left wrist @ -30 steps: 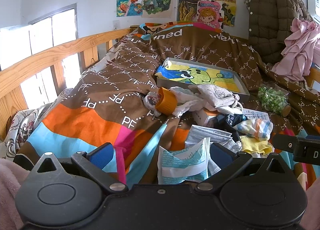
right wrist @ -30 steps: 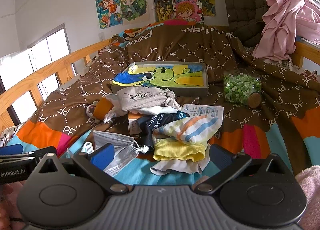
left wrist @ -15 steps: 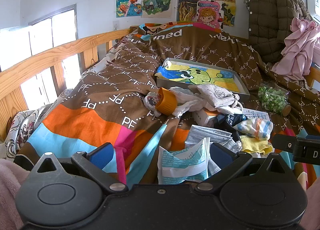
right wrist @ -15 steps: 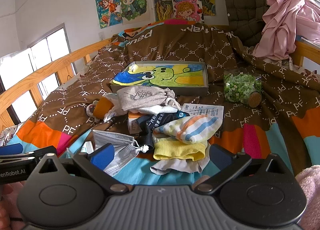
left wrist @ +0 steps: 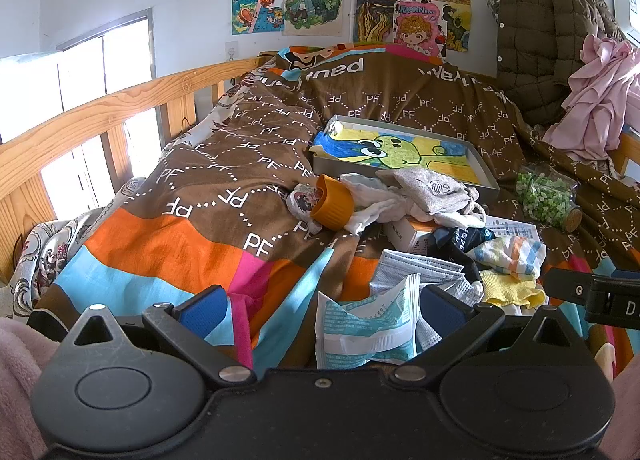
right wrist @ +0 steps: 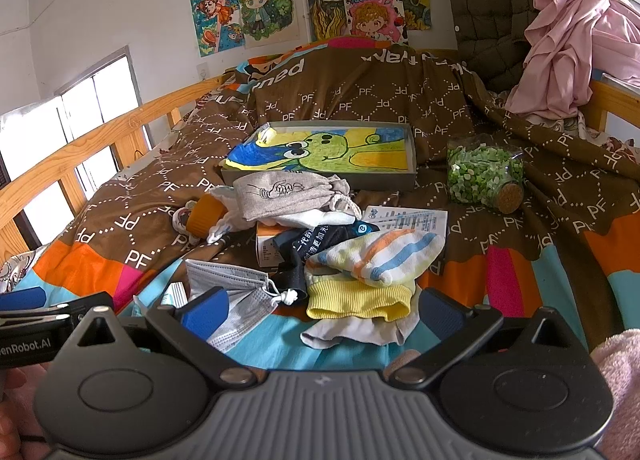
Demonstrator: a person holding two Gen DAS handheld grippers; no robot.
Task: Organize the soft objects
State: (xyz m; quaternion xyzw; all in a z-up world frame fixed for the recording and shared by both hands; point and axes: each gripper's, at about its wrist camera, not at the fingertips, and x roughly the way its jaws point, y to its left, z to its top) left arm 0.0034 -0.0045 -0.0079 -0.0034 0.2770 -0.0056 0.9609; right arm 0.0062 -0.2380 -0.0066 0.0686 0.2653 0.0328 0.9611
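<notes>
A heap of soft things lies mid-bed: a grey drawstring pouch (right wrist: 286,195), a striped sock (right wrist: 384,256) on a yellow sock (right wrist: 358,300), a dark cloth (right wrist: 320,244), a white sock (right wrist: 360,334) and a grey face mask (right wrist: 232,284). My right gripper (right wrist: 320,314) stands open just before the socks and mask, holding nothing. My left gripper (left wrist: 320,310) is open too, low over the quilt, with a teal-and-white packet (left wrist: 364,328) between its fingers but not clamped. Beyond it lie the mask (left wrist: 420,272), pouch (left wrist: 432,189) and striped sock (left wrist: 510,256).
A shallow grey tray (right wrist: 320,179) with a frog drawing sits behind the heap. A glass jar of green bits (right wrist: 482,173) lies right of it, an orange cup (left wrist: 334,203) left. Wooden rail (left wrist: 100,107) runs along the left; a pink garment (right wrist: 572,43) hangs at the right.
</notes>
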